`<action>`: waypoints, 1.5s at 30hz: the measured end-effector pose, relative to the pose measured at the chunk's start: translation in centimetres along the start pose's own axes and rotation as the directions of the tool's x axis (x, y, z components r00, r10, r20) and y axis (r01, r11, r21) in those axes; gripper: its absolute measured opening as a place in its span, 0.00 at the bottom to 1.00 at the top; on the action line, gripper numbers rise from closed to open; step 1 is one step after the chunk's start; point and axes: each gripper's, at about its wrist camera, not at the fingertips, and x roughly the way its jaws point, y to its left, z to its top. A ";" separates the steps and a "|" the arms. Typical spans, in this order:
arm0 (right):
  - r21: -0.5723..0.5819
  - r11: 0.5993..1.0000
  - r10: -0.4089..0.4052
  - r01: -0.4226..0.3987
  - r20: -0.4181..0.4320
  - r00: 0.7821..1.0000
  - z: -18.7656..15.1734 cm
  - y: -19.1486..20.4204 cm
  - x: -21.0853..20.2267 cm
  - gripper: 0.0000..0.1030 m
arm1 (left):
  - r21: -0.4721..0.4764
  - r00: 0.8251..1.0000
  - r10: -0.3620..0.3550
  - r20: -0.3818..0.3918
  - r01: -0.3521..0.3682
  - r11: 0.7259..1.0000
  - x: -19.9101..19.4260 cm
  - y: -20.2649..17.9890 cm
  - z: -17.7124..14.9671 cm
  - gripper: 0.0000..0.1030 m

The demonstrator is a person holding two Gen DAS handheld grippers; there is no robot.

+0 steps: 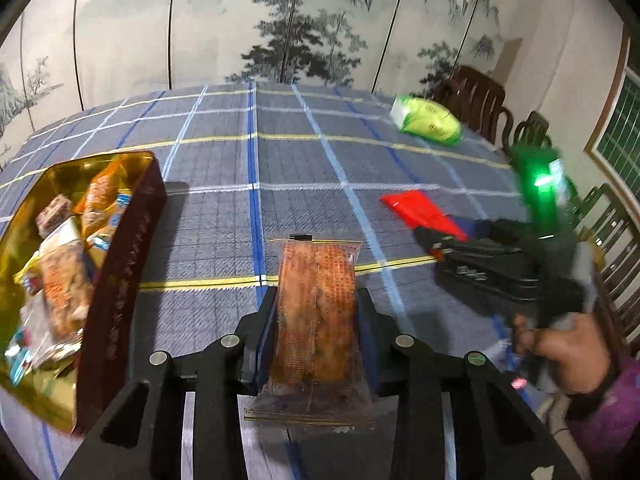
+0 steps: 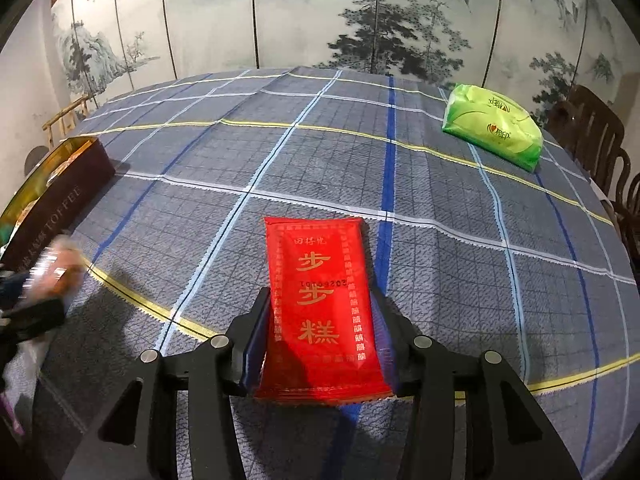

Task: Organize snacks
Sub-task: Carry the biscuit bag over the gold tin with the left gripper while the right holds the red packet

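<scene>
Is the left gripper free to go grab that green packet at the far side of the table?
Probably not yet: the left gripper is shut on a brown snack packet. The cloth toward the green packet looks bare.

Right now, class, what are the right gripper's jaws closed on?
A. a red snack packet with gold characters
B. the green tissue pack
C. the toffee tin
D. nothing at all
A: in the right wrist view the right gripper has its jaws pressed on either side of the red snack packet, while the green tissue pack lies far off on the tablecloth.
</scene>
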 end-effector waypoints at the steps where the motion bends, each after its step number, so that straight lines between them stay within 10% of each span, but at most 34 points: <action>1: -0.002 1.000 -0.004 0.004 0.000 1.000 0.0 0.0 0.0 0.46 | -0.005 1.000 -0.008 0.009 0.008 1.000 -0.9 0.0 0.0 0.32; 25: 0.006 0.999 0.053 -0.053 0.008 0.999 -0.1 8.5 -0.3 0.45 | -0.146 0.984 0.105 0.141 -0.084 0.986 -12.3 8.3 -2.0 0.32; 45: -0.006 1.000 0.024 -0.024 0.003 1.000 0.0 9.1 -0.3 0.45 | -0.169 0.968 0.212 0.133 -0.189 0.967 -13.2 15.5 -2.6 0.32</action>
